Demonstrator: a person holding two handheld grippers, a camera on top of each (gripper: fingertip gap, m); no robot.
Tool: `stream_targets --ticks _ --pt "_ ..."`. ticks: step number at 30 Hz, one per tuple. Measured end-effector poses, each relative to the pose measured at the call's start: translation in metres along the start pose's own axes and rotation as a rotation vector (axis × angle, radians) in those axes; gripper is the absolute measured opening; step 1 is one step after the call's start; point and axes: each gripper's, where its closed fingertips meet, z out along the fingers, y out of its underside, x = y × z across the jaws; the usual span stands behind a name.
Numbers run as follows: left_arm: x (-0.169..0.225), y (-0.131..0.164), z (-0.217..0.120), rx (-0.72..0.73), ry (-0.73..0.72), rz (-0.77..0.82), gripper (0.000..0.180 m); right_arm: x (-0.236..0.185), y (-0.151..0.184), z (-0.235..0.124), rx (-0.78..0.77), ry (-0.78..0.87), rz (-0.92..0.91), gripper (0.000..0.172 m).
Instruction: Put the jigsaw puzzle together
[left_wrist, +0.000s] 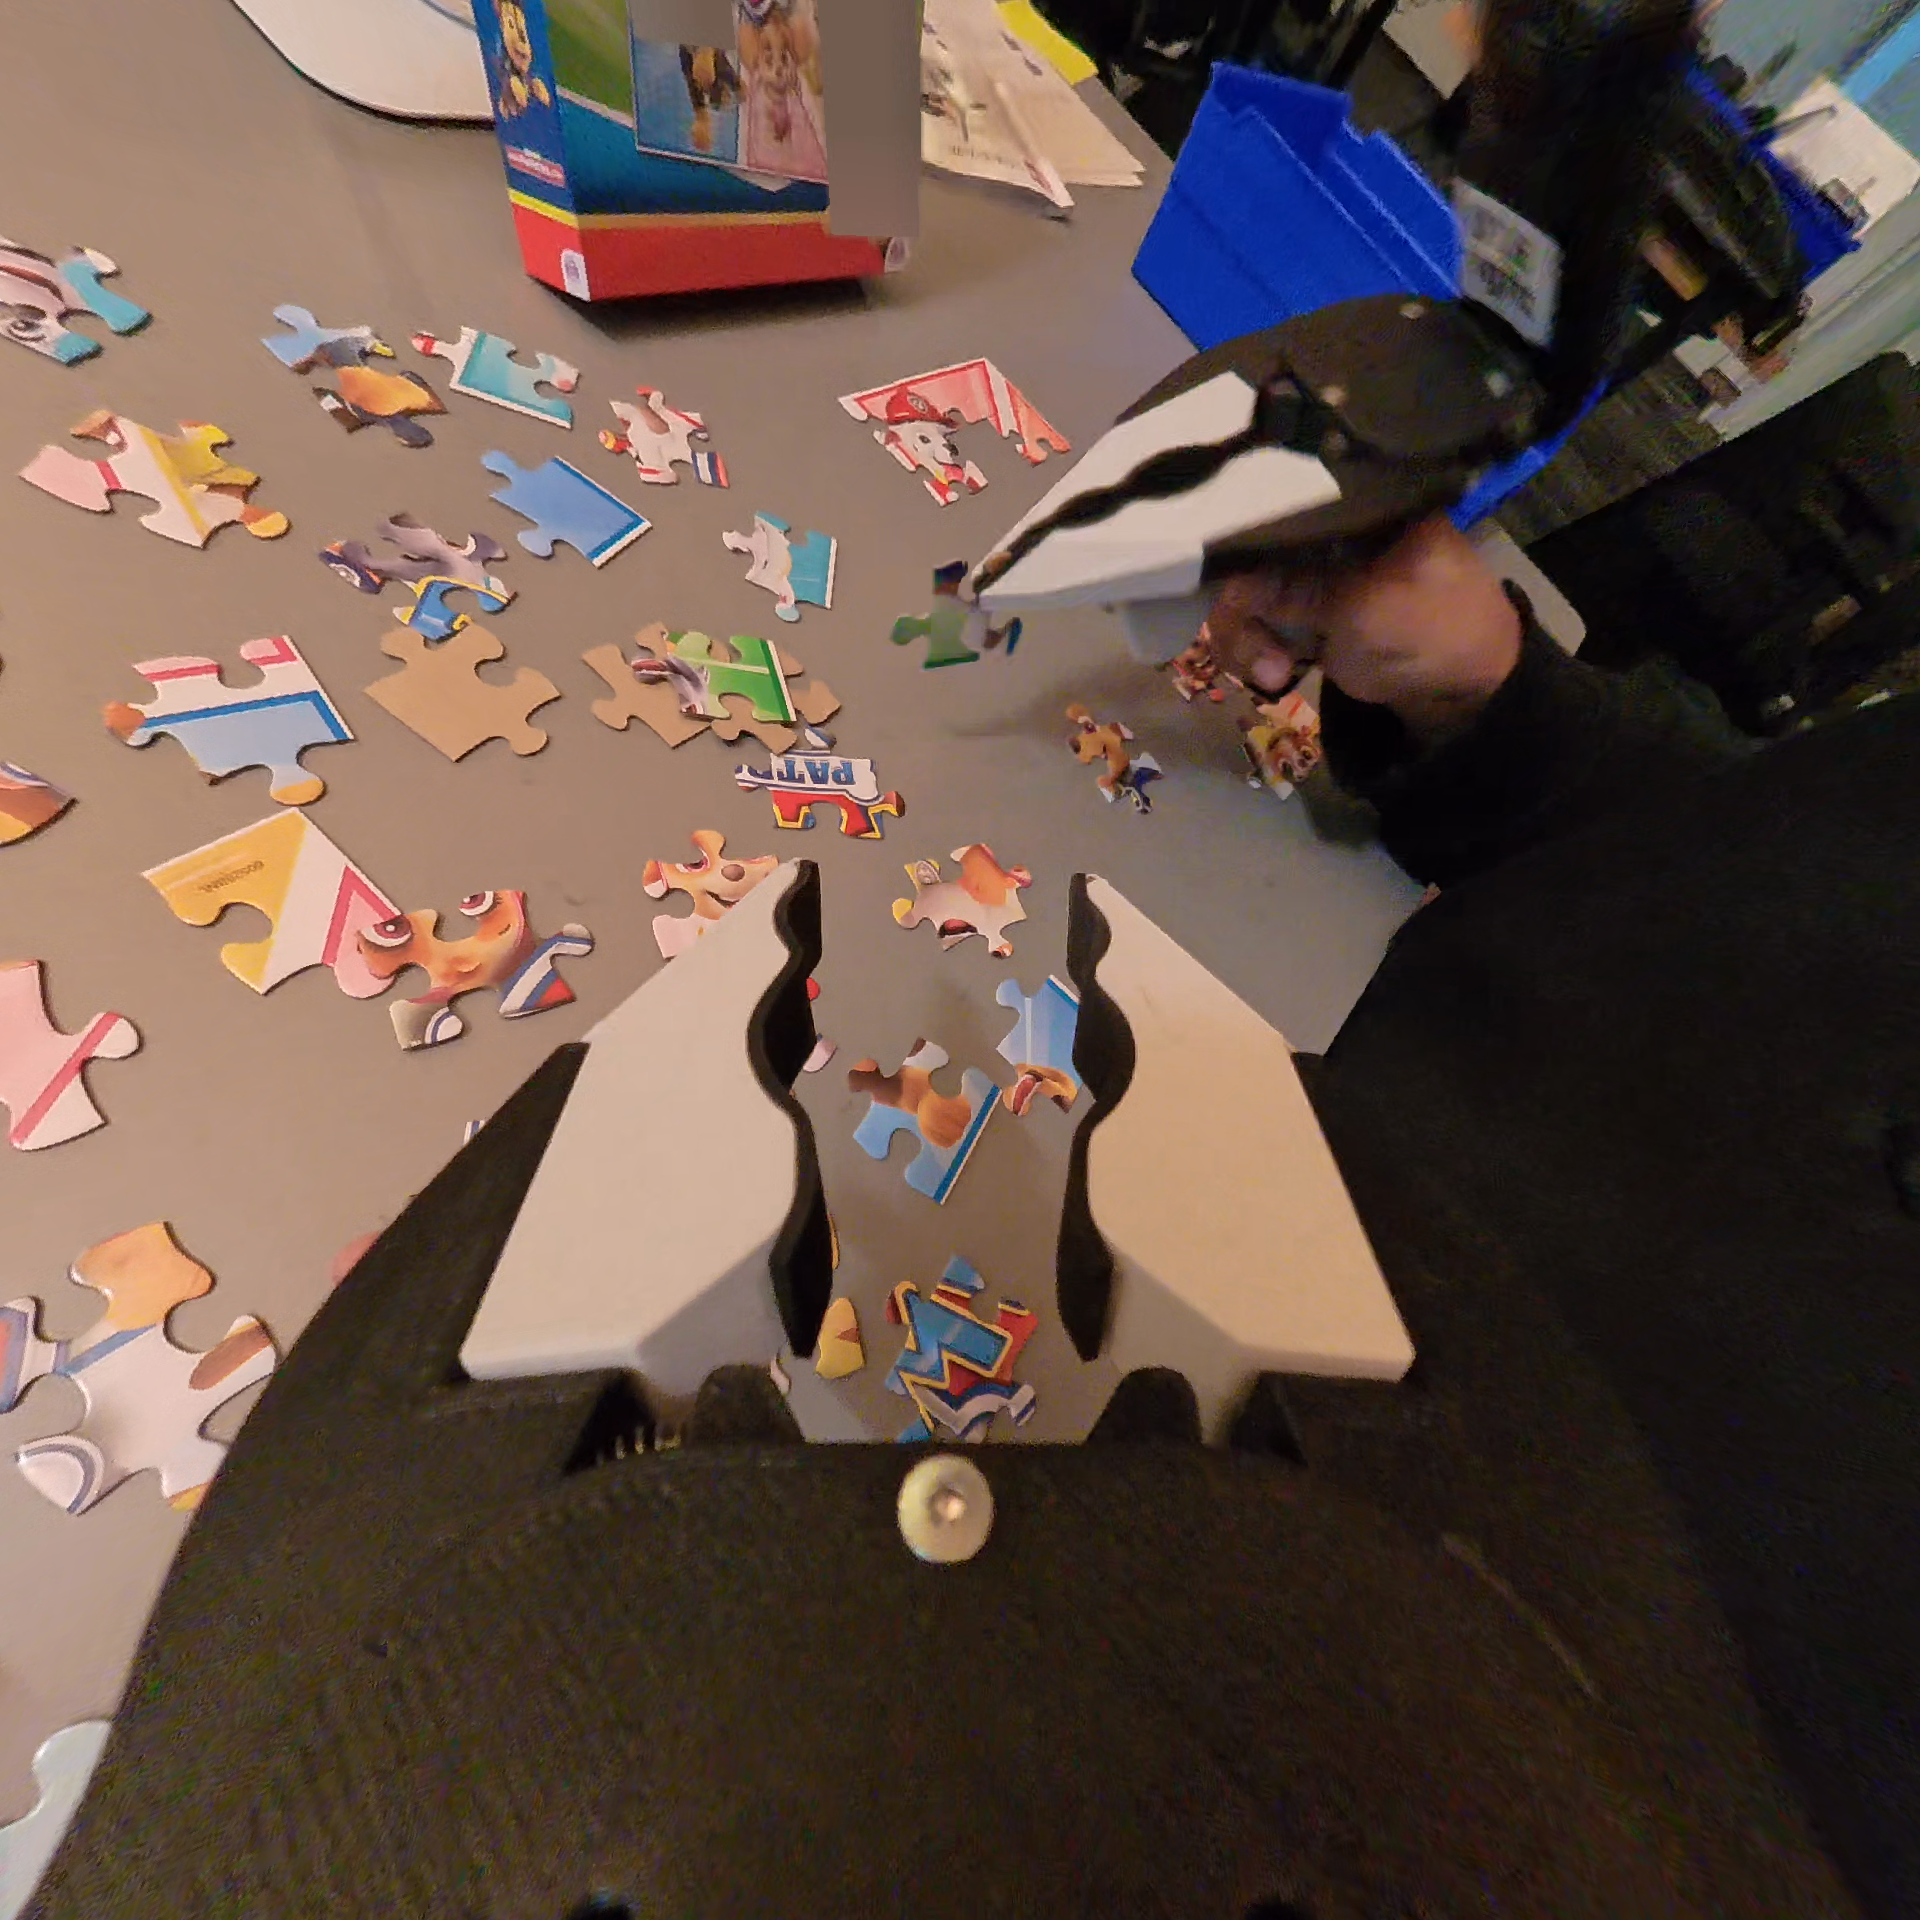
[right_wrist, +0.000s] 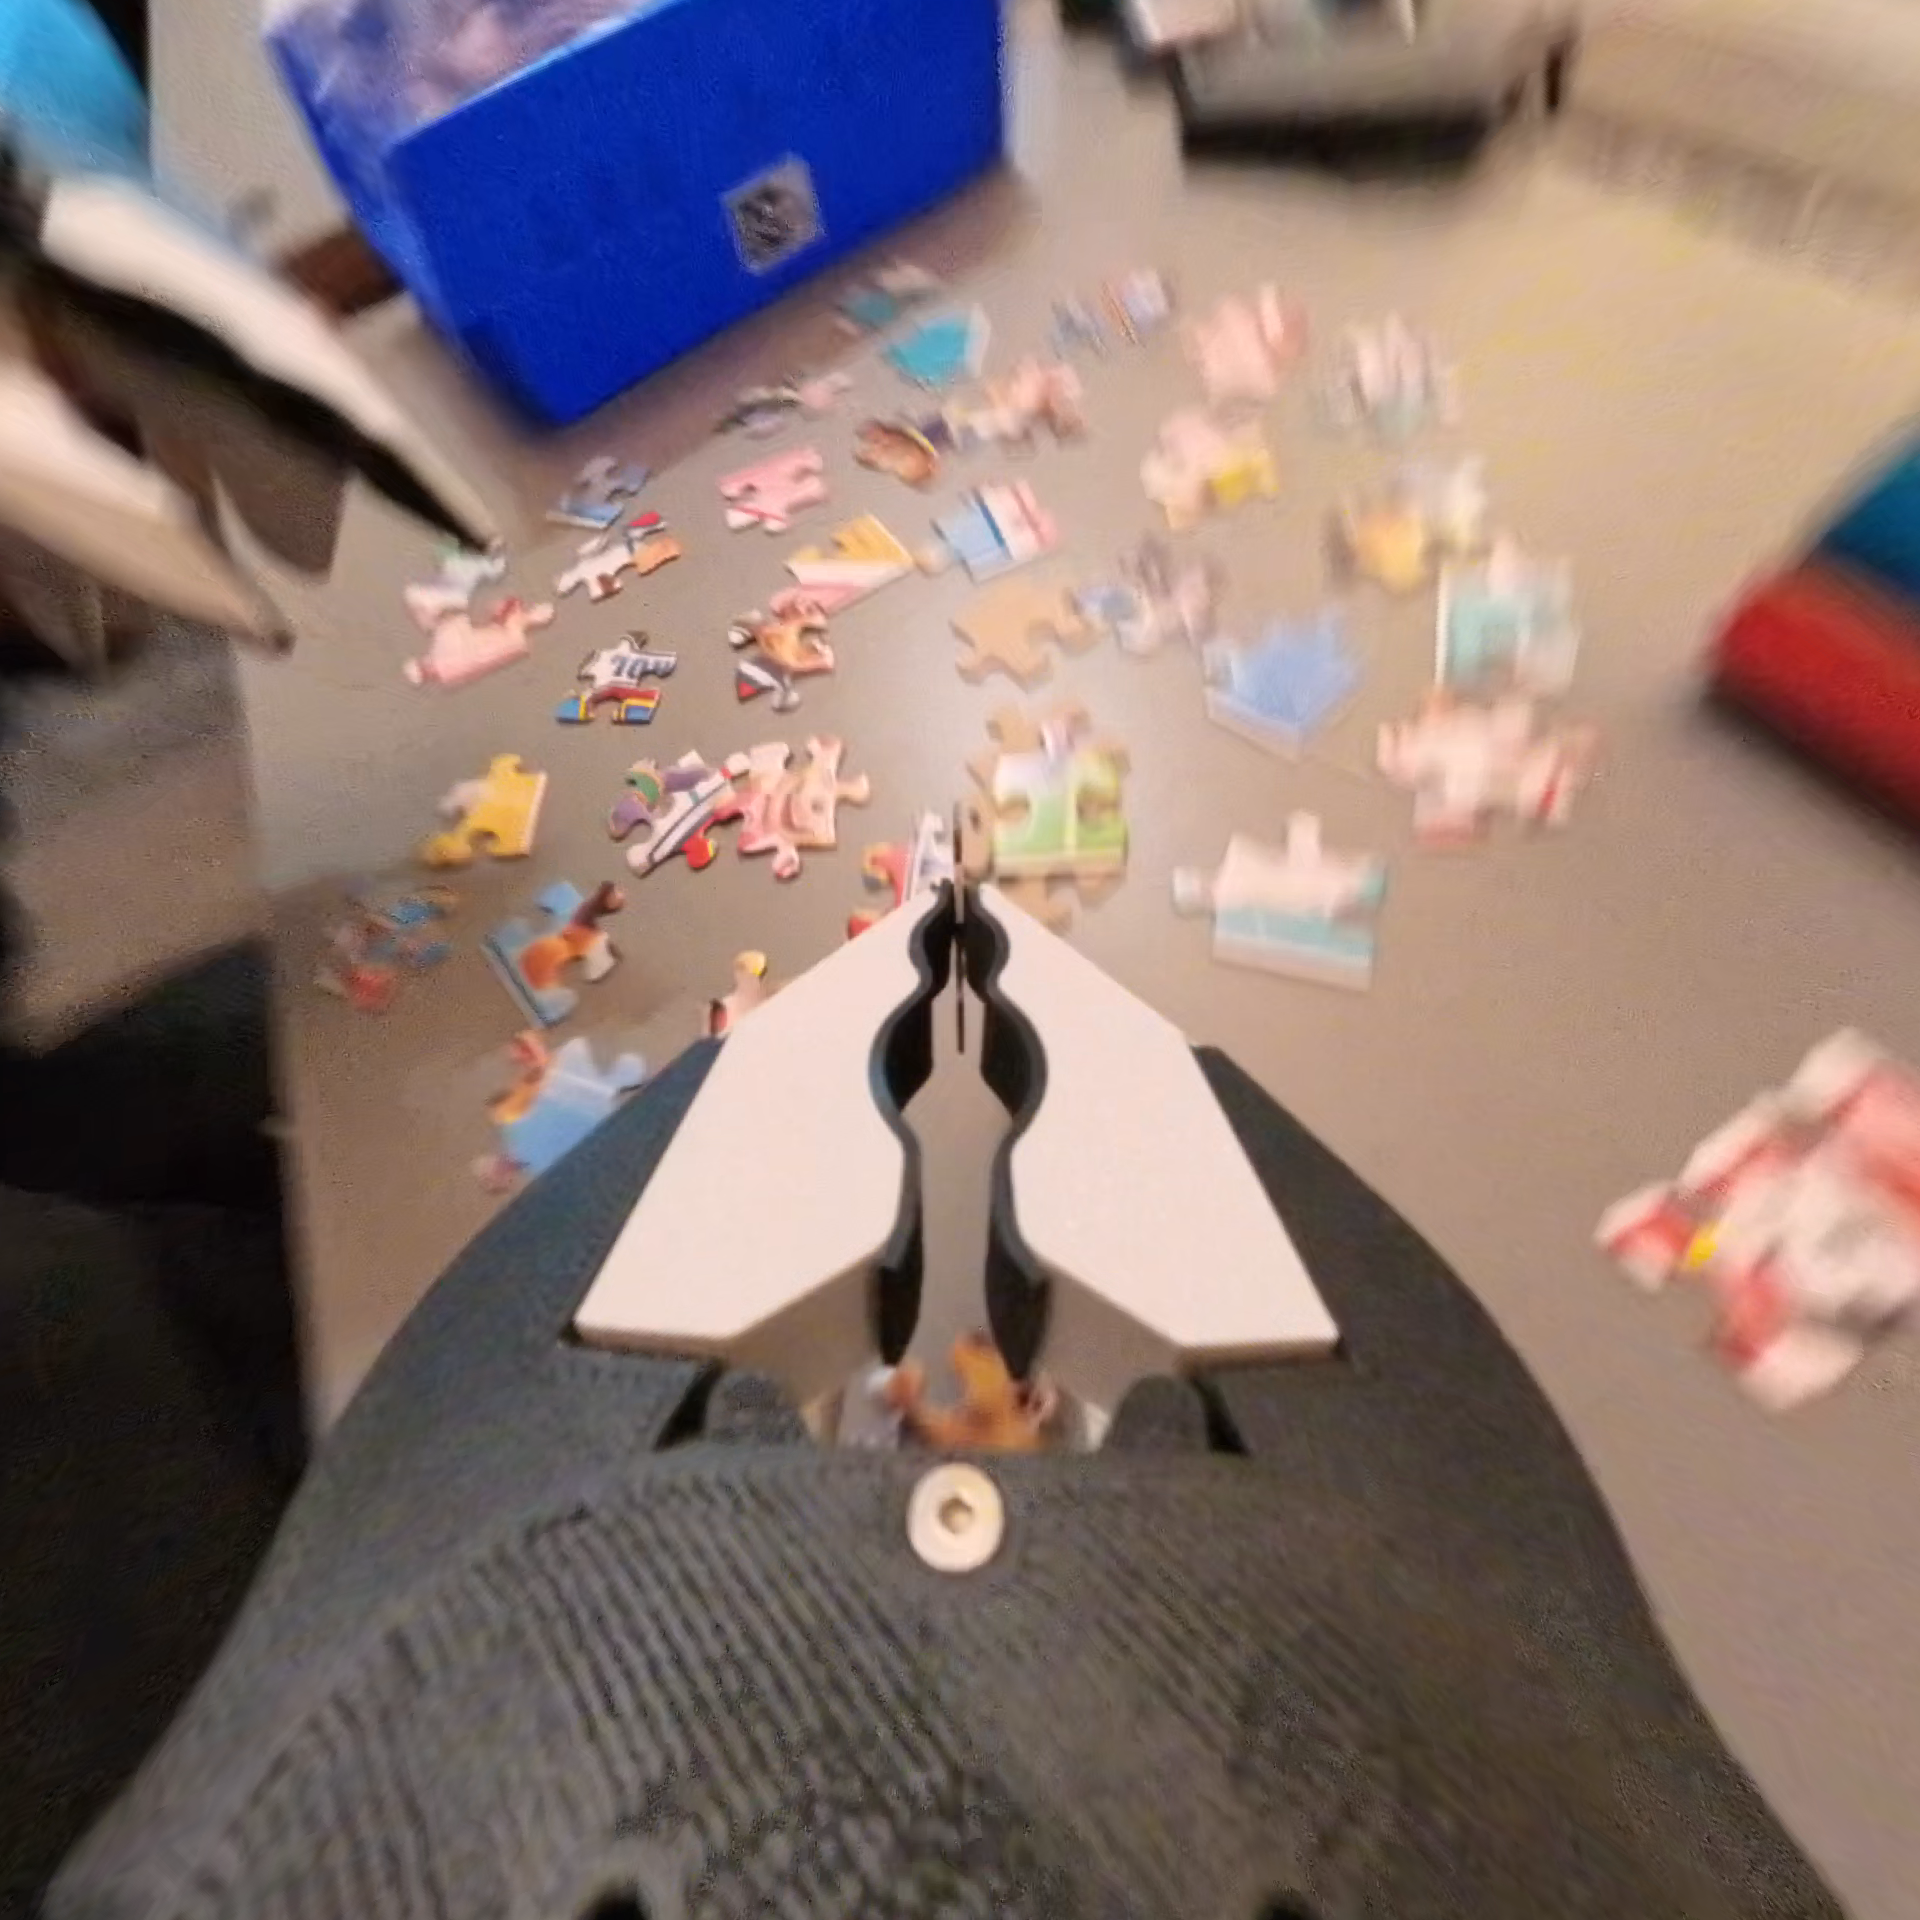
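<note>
Many loose jigsaw pieces lie scattered on the grey table (left_wrist: 1195, 904); a few lie brown side up (left_wrist: 457, 691). My left gripper (left_wrist: 943, 883) is open and empty above the table, and a small orange and white piece (left_wrist: 961, 899) lies flat on the table beyond its tips. It also shows open at the upper left of the right wrist view (right_wrist: 374, 582). My right gripper (right_wrist: 957, 909) is shut on a thin puzzle piece (right_wrist: 957, 842) seen edge-on. In the left wrist view the right gripper (left_wrist: 977, 587) holds that green and blue piece (left_wrist: 951, 623) clear of the table.
The puzzle box (left_wrist: 707, 187) stands at the far side, with papers (left_wrist: 1018, 114) behind it. A blue bin (left_wrist: 1278, 229) stands at the back right and shows in the right wrist view (right_wrist: 675, 197). A red and white joined section (left_wrist: 951, 421) lies near the bin. A person's hand (left_wrist: 1403, 623) holds the right gripper.
</note>
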Motion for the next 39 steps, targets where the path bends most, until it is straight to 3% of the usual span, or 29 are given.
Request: stream_targets --ticks 2,3,8,13,19,24,27,31,34,35,38,39 --pt "-0.001 0.003 0.004 -0.007 0.006 -0.003 0.045 0.021 0.024 -0.006 -0.104 -0.060 0.324 0.000" --pt "-0.001 0.004 0.007 -0.013 0.013 -0.003 0.045 0.028 0.033 -0.008 -0.130 -0.085 0.391 0.000" --pt "0.003 0.008 0.020 -0.044 0.028 0.018 0.046 0.043 0.043 -0.016 -0.147 -0.094 0.475 0.001" --pt "0.003 0.010 0.026 -0.063 0.018 0.030 0.046 0.062 0.041 -0.031 -0.156 -0.008 0.425 0.019" --pt "0.001 0.002 0.025 -0.021 0.027 0.013 0.046 0.059 0.008 -0.038 -0.054 0.015 0.237 0.022" --pt "0.002 0.001 0.029 -0.009 0.038 0.006 0.045 0.024 -0.008 -0.001 -0.088 -0.008 -0.020 0.024" --pt "0.004 0.002 0.031 -0.011 0.038 0.011 0.045 0.011 -0.009 0.031 -0.161 0.007 -0.151 0.039" --pt "0.007 0.003 0.030 0.007 0.046 0.008 0.045 0.019 -0.001 0.068 -0.265 0.091 -0.282 0.053" --pt "0.008 0.002 0.025 0.033 0.055 0.000 0.045 0.028 0.013 0.084 -0.335 0.101 -0.269 0.059" --pt "0.008 0.002 0.023 0.040 0.056 -0.002 0.045 0.029 0.012 0.086 -0.327 0.097 -0.255 0.058" --pt "0.005 0.002 0.017 0.059 0.058 -0.013 0.045 0.030 0.009 0.083 -0.315 0.093 -0.229 0.022" --pt "0.004 0.003 0.016 0.064 0.062 -0.020 0.045 0.030 0.007 0.081 -0.301 0.097 -0.232 0.022"
